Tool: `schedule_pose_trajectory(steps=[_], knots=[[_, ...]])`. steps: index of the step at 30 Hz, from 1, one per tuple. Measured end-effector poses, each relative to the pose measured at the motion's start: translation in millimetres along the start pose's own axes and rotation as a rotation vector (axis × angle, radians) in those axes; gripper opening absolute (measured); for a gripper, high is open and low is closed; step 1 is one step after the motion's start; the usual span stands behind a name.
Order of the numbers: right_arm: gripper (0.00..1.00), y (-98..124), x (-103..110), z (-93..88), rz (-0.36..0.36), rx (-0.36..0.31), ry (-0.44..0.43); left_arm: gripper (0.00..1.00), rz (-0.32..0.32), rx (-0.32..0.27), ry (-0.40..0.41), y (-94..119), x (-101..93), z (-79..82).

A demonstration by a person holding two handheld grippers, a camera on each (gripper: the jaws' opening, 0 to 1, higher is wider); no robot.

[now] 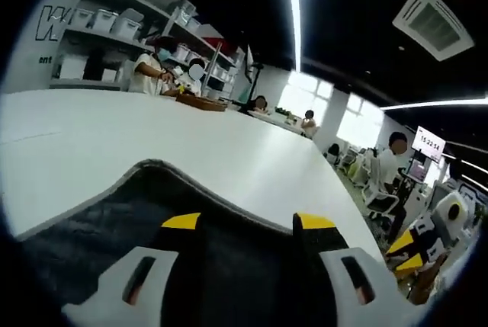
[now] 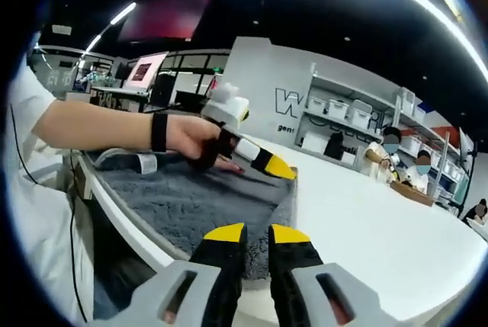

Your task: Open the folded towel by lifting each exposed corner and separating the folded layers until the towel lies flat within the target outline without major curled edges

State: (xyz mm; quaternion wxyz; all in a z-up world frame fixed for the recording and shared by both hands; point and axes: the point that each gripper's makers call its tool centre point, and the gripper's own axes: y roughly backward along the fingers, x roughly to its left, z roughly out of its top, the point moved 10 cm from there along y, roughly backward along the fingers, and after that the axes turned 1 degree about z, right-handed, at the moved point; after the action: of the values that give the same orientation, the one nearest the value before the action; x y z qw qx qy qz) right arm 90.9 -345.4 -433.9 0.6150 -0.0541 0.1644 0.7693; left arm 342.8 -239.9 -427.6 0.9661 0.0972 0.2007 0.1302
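Note:
A dark grey towel [image 2: 191,201] with a paler hem lies on the white table [image 2: 366,220], along its near edge. My right gripper [image 2: 257,233] sits at the towel's near corner. Its jaws are drawn close together with towel cloth in the narrow gap. A hand holds my left gripper [image 2: 267,163] low over the towel's far edge. In the left gripper view my left gripper [image 1: 248,222] stands open, its yellow-tipped jaws wide apart above the towel [image 1: 99,235]. The right gripper [image 1: 408,254] shows at the lower right, by the table's edge.
The person's arm [image 2: 99,125] and white sleeve reach in from the left. The white table [image 1: 152,129] stretches far beyond the towel. Several people sit at its far end near a wooden tray [image 1: 202,103]. Shelves with white bins [image 1: 114,26] line the wall.

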Motion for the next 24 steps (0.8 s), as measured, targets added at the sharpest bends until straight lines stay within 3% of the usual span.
schedule_pose_trajectory(steps=[7, 8, 10, 12, 16, 24], knots=[[0.06, -2.7, 2.0, 6.4, 0.051, -0.029, -0.012, 0.43, -0.028, 0.005, -0.061, 7.7, -6.7, -2.0], [0.05, -2.4, 2.2, 10.1, 0.058, -0.041, -0.01, 0.44, -0.008, 0.016, -0.07, 11.1, -8.5, -5.0], [0.05, -2.4, 2.3, 14.9, 0.069, -0.058, -0.015, 0.44, -0.022, -0.022, -0.073, 17.5, -10.7, -1.2], [0.05, -3.0, 3.4, 18.5, 0.089, -0.079, -0.027, 0.45, -0.016, -0.01, -0.068, 19.2, -9.6, 2.0], [0.05, -3.6, 6.6, 21.0, 0.098, -0.082, -0.019, 0.46, -0.018, -0.005, -0.136, 26.3, -11.4, 5.8], [0.05, -7.5, 14.6, 33.3, 0.139, -0.111, -0.016, 0.46, -0.064, -0.074, -0.166, 57.5, -32.1, 11.7]])
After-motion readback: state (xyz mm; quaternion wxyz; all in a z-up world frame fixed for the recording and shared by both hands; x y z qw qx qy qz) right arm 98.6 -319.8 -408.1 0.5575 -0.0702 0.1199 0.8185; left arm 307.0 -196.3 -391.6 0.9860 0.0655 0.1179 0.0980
